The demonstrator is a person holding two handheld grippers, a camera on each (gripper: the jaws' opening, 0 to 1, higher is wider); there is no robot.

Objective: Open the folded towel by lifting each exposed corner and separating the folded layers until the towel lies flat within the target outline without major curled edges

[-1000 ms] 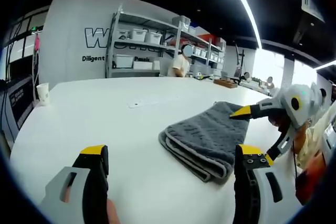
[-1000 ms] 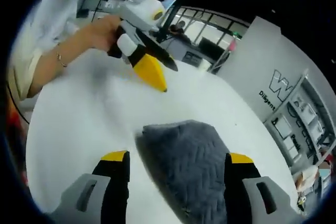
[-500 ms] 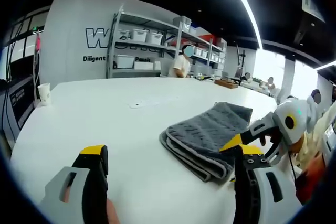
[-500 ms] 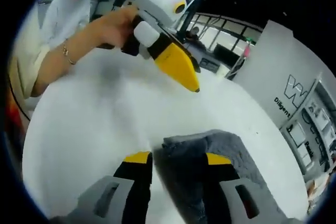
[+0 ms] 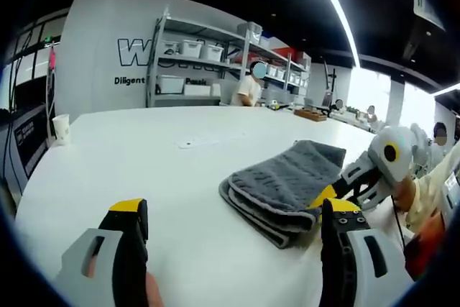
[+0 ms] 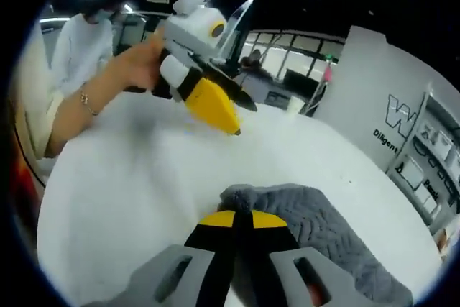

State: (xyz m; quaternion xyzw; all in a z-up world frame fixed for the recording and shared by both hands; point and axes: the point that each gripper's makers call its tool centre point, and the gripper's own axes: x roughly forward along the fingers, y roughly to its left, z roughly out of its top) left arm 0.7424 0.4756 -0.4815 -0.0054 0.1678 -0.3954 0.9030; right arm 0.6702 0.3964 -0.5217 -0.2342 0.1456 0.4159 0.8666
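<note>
– How are the fingers?
– In the right gripper view, the right gripper pinches the corner of the grey towel at 6 o'clock.
– And the other one?
– The left gripper stands wide above the white table; the towel lies folded at 3 o'clock.

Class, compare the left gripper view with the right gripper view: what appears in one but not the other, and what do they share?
Left gripper view alone: a paper cup at the table's far edge and the left hand-held gripper with jaws wide apart. Right gripper view alone: the right hand-held gripper with its yellow tips together at the towel's corner, and a hand with a bracelet. Both: the folded grey towel on the white table.
</note>
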